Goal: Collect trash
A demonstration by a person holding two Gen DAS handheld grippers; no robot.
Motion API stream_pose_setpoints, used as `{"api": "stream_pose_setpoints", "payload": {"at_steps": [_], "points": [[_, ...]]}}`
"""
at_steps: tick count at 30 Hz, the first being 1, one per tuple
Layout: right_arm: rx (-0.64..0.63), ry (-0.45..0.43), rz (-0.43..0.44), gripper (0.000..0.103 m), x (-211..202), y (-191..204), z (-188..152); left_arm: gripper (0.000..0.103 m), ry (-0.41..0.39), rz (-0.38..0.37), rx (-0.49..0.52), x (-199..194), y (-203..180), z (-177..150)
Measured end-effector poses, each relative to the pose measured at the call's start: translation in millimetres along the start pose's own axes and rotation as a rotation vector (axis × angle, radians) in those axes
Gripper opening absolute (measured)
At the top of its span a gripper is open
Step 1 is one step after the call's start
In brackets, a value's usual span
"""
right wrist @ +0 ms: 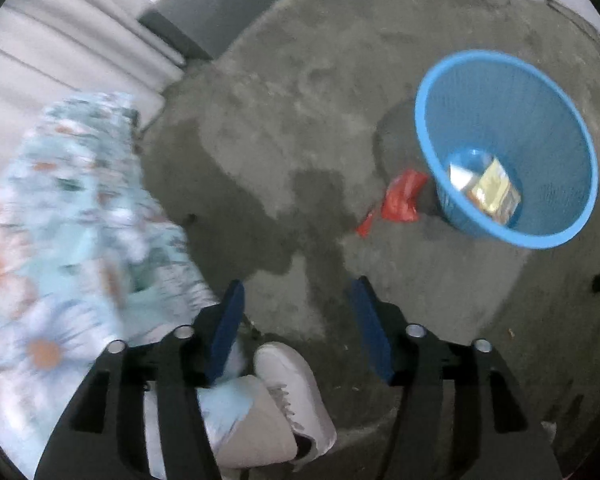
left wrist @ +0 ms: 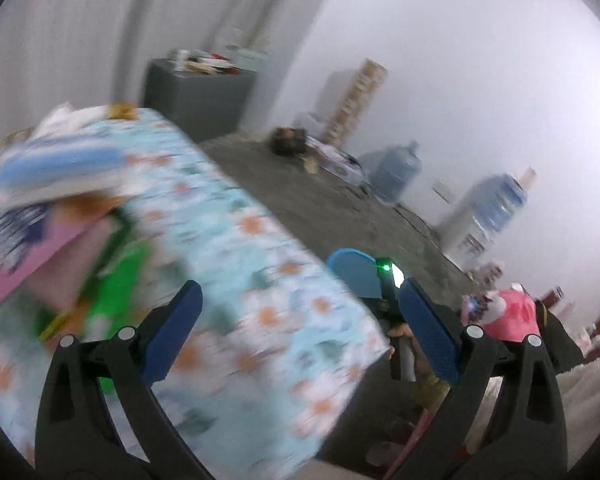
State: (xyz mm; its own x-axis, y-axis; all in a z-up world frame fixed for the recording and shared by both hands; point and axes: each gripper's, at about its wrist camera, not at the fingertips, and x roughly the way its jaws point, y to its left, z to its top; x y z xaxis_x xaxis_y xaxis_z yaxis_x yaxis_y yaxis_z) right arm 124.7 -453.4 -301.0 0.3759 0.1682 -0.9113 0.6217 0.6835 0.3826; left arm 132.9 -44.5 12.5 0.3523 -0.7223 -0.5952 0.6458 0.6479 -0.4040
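Note:
A blue mesh trash basket stands on the concrete floor at the right of the right wrist view, with a yellow wrapper and other litter inside. A red plastic wrapper lies on the floor just left of its base. My right gripper is open and empty, above the floor, short of the red wrapper. My left gripper is open and empty over the corner of a table with a floral cloth. Blurred packets, blue-white, pink and green, lie on that table at the left.
The other gripper shows beyond the table corner. My white shoe is under the right gripper. A dark grey cabinet, water jugs and a dispenser stand along the far wall. A pink bag is at right.

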Motion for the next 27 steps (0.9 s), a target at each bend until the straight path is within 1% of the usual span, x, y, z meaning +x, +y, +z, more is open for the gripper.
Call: {"api": "stream_pose_setpoints", "payload": {"at_steps": [2, 7, 10, 13, 15, 18, 21, 23, 27], "points": [[0.015, 0.021, -0.051, 0.067, 24.4, -1.8, 3.0, 0.094, -0.029, 0.047, -0.036, -16.1, 21.8, -9.2], [0.041, 0.085, -0.19, 0.068, 99.1, -11.0, 14.6, 0.094, -0.092, 0.137, -0.139, -53.5, 69.8, -19.7], [0.053, 0.088, -0.268, 0.068, 142.3, -13.3, 30.3, 0.094, -0.126, 0.201, -0.193, -72.7, 97.4, -18.2], [0.027, 0.075, -0.369, 0.068, 183.1, -15.7, 53.2, 0.094, -0.155, 0.231, -0.214, -88.4, 119.1, -12.5], [0.024, 0.072, -0.431, 0.068, 205.3, -22.0, 67.8, 0.094, -0.154, 0.276, -0.226, -94.6, 131.0, -7.7], [0.054, 0.094, -0.514, 0.068, 240.2, -37.7, 86.3, 0.094, -0.145, 0.302, -0.258, -98.6, 143.5, -4.4], [0.097, 0.116, -0.571, 0.068, 264.1, -54.0, 98.2, 0.094, -0.134, 0.314, -0.289, -97.8, 157.3, -0.1], [0.127, 0.113, -0.6, 0.069, 271.0, -63.4, 103.1, 0.094, -0.124, 0.33, -0.297, -95.4, 161.4, 1.6], [0.187, 0.133, -0.57, 0.069, 280.6, -80.2, 110.0, 0.094, -0.105, 0.345, -0.313, -90.5, 169.7, 2.3]]}}
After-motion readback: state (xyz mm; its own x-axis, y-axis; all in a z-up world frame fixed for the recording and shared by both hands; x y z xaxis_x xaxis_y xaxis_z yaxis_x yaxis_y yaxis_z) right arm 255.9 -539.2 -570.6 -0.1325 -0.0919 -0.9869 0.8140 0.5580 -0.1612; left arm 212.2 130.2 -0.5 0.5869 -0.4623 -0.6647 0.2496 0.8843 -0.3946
